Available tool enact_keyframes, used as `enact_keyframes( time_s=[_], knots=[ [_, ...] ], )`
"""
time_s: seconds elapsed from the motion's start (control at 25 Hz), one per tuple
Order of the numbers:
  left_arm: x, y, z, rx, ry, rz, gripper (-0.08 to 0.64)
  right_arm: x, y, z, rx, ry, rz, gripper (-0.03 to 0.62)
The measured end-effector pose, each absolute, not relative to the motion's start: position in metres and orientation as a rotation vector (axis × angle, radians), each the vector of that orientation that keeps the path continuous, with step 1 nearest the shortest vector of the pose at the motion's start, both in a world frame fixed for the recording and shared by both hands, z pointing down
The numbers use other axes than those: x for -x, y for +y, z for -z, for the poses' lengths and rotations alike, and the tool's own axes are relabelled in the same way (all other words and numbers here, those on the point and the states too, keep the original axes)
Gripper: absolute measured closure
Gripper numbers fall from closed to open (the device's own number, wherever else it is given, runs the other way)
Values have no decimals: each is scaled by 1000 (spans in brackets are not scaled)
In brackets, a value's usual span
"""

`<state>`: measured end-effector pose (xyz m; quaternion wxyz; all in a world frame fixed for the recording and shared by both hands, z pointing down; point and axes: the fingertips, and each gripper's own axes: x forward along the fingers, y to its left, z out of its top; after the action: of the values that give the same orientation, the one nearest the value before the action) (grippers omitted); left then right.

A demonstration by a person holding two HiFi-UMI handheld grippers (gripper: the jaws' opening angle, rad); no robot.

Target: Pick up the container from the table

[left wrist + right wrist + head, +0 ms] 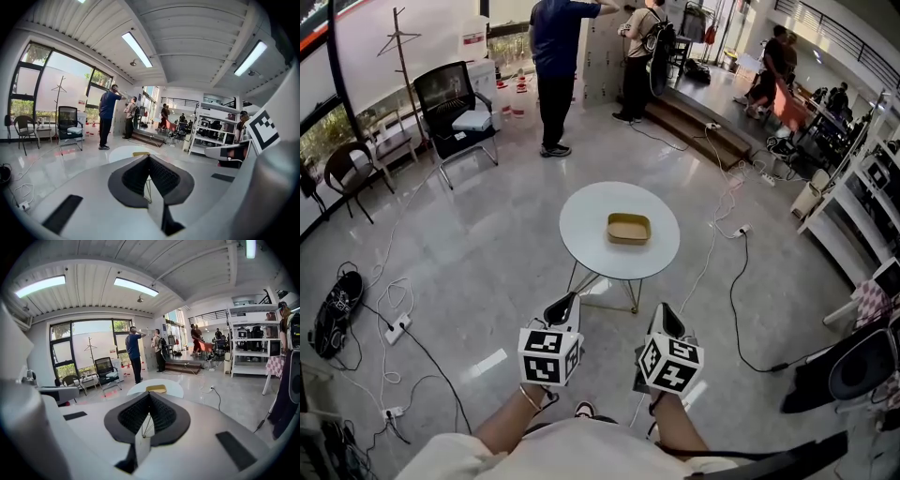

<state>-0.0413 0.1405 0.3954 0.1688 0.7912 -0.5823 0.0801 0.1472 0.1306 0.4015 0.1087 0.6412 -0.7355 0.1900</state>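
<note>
A shallow tan container [629,228] sits on a round white table [591,225] with thin legs, a step ahead of me on the floor. My left gripper [565,305] and right gripper [667,317] hover side by side short of the table's near edge, both pointing toward it. In the left gripper view the left gripper [149,157] is shut with nothing held, and the container [139,153] peeks just over its tips. In the right gripper view the right gripper [150,394] is also shut and empty, with the container [156,388] beyond it on the table [174,390].
Cables and power strips [394,328] trail across the floor on the left, and another cable [733,281] runs on the right. A black office chair [455,108] stands at the back left. People [555,66] stand beyond the table. Shelving [862,187] lines the right side.
</note>
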Motion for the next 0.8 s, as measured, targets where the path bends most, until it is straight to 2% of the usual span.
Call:
enact_keyframes(
  time_s=[0.8],
  knots=[
    [33,96,-413,-2184,-1701,-254,545,-153,80,-427,-1790,-2190,-609,568]
  ],
)
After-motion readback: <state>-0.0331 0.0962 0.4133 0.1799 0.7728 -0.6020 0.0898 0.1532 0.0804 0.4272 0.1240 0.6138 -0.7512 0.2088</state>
